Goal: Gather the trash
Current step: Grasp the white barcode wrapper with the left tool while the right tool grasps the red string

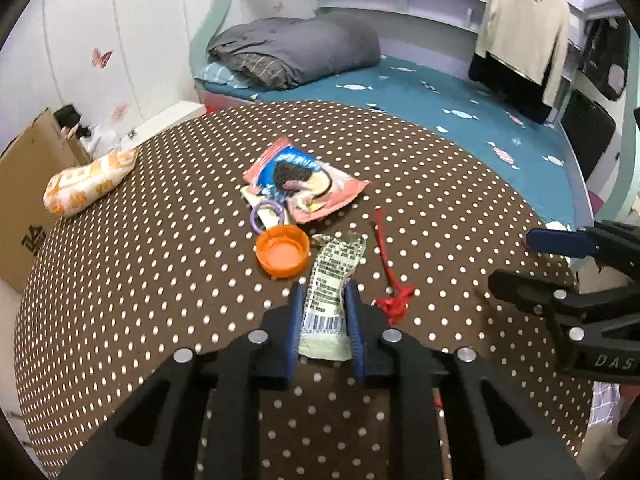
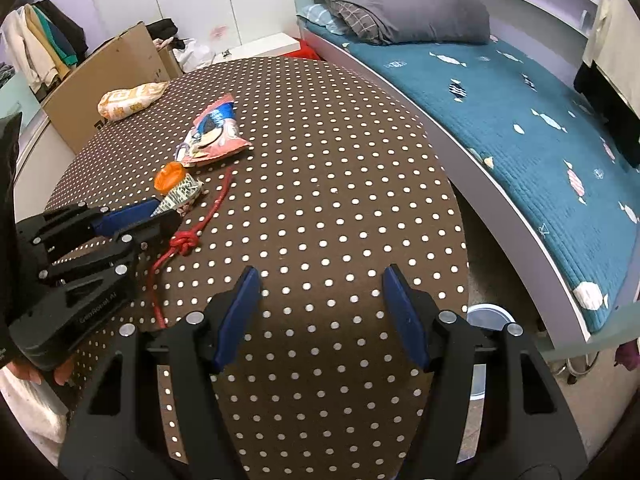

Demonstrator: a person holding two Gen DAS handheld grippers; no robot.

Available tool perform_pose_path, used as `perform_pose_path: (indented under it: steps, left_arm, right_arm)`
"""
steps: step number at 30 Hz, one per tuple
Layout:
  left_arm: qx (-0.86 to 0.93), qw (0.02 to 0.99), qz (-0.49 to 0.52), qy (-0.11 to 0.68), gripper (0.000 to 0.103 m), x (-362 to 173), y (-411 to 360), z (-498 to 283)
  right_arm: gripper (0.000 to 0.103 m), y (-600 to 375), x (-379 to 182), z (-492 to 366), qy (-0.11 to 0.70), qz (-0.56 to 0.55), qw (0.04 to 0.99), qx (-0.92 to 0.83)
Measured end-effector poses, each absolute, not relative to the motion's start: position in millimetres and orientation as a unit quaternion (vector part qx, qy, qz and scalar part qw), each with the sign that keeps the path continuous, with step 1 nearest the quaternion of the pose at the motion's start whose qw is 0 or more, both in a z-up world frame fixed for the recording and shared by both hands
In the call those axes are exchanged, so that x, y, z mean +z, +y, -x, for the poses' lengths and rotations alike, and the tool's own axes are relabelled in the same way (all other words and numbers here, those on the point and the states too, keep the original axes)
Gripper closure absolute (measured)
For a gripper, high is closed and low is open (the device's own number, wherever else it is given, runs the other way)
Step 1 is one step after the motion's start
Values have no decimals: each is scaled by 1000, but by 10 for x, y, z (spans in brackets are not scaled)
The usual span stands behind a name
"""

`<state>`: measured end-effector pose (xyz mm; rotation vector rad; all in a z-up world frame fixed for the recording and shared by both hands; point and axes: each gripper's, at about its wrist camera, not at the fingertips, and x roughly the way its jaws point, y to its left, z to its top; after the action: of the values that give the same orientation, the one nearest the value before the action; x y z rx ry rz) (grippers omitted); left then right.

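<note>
1. Pale green and printed with a barcode, the wrapper (image 1: 330,300) lay on the brown dotted table (image 1: 160,280), and my left tongs (image 1: 322,294) were narrowed onto it, a blue pad pressing each long side.
2. I judged the step in hand to be the pick-up of this first piece; it was gripped but not yet lifted clear of the cloth.
3. My right tongs (image 2: 320,280) hung wide with nothing between them, over bare table just right of the red knotted string (image 2: 184,245).
4. More trash waited beyond the wrapper: an orange cap (image 1: 282,251), a purple ring (image 1: 267,216) and a pink snack packet (image 1: 304,184).
5. The next move called for a lift and a carry to a bin; a round white-rimmed container (image 2: 490,316) showed below the table's right edge, and I could not tell its contents.
6. A cardboard box (image 2: 116,80) stood beyond the table's far left corner; its inside was hidden.
</note>
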<state>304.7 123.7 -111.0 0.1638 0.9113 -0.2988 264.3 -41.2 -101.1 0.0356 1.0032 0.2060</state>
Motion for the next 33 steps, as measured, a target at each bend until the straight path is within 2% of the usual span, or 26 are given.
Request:
perform_pose_path:
  steps: [9,12,14,17,19,33]
  left_arm:
    - [-103,902,-18,419,87,-1025,1611,-2713]
    - [-86,905,-9,416,87,-1022,1704,-2644]
    - [-81,906,1,416,87,-1028,1772,-2602]
    - [-73,907,9,415,87,-1048,1827,-2549]
    - [-70,907,15,414,87,-1041,1852,-2537]
    - [-103,912,0,397,87,-896,1367,-2522]
  right_arm:
    - [41,-56,-926,-2628,461,12,870,176]
    - [53,143,-958,-2685,464,23,862,205]
    - [55,271,-999,-2746,463,31,859,215]
    - [72,382,-1060,-2824,454,49,865,208]
    - [90,374,-1068,-2842,455,46,864,212]
    - [92,-395,-824,-2584,440,-24,879,185]
